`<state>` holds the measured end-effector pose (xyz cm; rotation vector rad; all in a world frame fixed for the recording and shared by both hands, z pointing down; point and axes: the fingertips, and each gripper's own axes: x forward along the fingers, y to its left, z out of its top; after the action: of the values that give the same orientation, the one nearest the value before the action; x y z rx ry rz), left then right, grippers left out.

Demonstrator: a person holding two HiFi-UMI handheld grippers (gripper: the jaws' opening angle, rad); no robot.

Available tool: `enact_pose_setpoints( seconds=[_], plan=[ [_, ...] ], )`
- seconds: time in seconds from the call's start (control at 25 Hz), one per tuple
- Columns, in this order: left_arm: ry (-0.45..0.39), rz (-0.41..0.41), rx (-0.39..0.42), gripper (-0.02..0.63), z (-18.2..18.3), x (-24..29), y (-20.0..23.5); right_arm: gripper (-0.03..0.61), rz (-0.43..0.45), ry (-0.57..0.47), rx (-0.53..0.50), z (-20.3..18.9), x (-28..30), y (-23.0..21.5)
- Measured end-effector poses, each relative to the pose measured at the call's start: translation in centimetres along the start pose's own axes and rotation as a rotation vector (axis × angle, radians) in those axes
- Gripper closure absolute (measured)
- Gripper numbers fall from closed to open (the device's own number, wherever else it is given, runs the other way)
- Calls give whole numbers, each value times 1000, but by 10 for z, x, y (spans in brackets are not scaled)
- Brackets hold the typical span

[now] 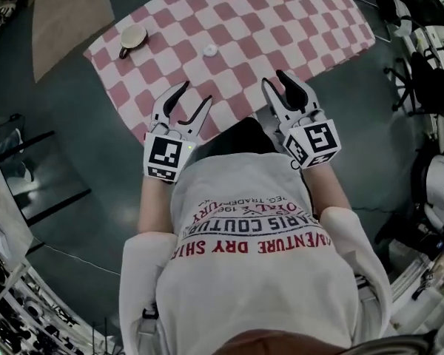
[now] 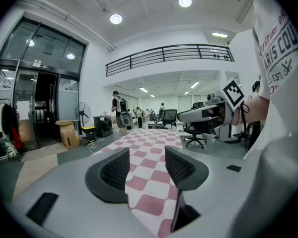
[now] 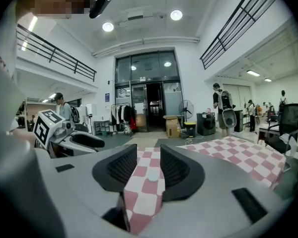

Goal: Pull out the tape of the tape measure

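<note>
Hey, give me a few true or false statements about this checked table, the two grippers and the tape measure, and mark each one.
1. The left gripper holds the tape measure. False: its jaws stand apart with nothing between them, and the tape measure lies at the table's far left, apart from both grippers.
2. The right gripper is open and empty. True.
3. The small white disc touches the tape measure. False: it lies apart from it, to its right in the head view.
4. The table has a red and white checked cloth. True.
</note>
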<state>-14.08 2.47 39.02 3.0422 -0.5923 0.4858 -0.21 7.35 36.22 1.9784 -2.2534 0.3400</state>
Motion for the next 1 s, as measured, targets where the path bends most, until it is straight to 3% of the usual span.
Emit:
enact_pose_setpoints(
  seconds=[0.2, 0.36, 0.48, 0.68, 1.0],
  plan=[
    [27, 135, -88, 374, 4, 51, 21, 417, 158, 37, -14, 8, 62, -50],
    [94, 240, -128, 373, -4, 85, 36, 417, 300, 88, -35, 9, 105, -76],
    [159, 281, -152, 373, -21, 115, 44, 417, 358, 122, -37, 2, 130, -99],
    [324, 281, -156, 371, -65, 156, 50, 417, 439, 195, -16, -21, 163, -121],
    [590, 179, -94, 365, -126, 194, 63, 417, 525, 292, 18, -61, 198, -138]
  ],
)
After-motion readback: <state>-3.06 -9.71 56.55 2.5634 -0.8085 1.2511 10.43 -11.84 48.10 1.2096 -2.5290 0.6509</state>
